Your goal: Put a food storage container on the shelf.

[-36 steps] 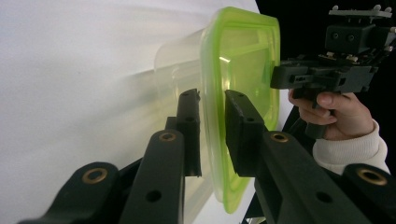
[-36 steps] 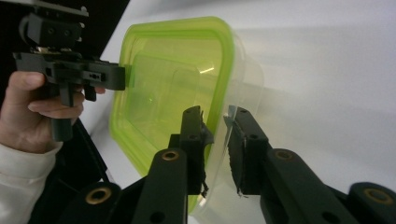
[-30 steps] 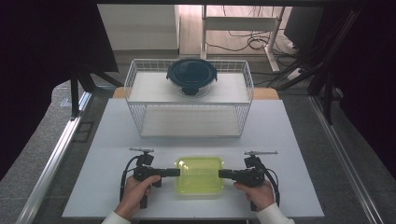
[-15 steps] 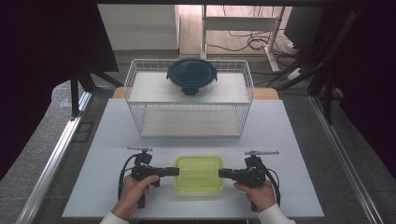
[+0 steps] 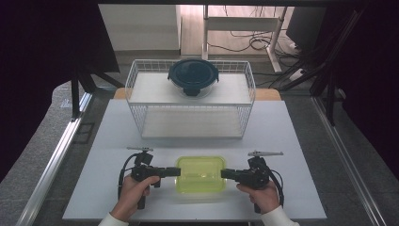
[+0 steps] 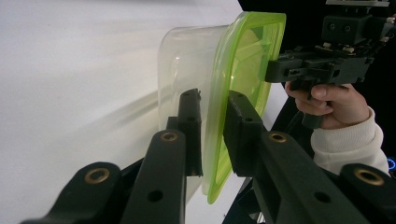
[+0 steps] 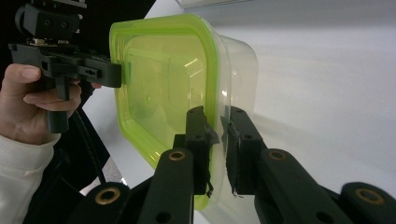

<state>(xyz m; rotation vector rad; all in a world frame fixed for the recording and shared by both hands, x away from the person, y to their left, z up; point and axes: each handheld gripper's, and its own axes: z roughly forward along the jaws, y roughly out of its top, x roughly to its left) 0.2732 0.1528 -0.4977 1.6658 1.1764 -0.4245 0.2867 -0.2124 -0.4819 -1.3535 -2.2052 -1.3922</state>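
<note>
Lidded green container (image 5: 200, 173) empty, dark bowl (image 5: 193, 77) in basket (image 5: 141, 114)

White table (image 5: 301, 141) on a grey floor (image 5: 42, 155), with a metal rail (image 5: 56, 155) along its left side, dark curtains (image 5: 47, 42) left and right, and beyond it a pale wooden floor (image 5: 235, 19) with desk legs (image 5: 277, 33) and loose cables (image 5: 254, 44).

One clear rectangular plastic container with a lime-green lid (image 5: 200, 174) sits at six o'clock on the white table (image 5: 301, 141). One round dark-blue lidded container (image 5: 193, 76) rests at twelve o'clock, on one white wire rack (image 5: 141, 110). Two black handheld grippers flank the green-lidded box: one left gripper (image 5: 176, 172), one right gripper (image 5: 224, 174).
</note>
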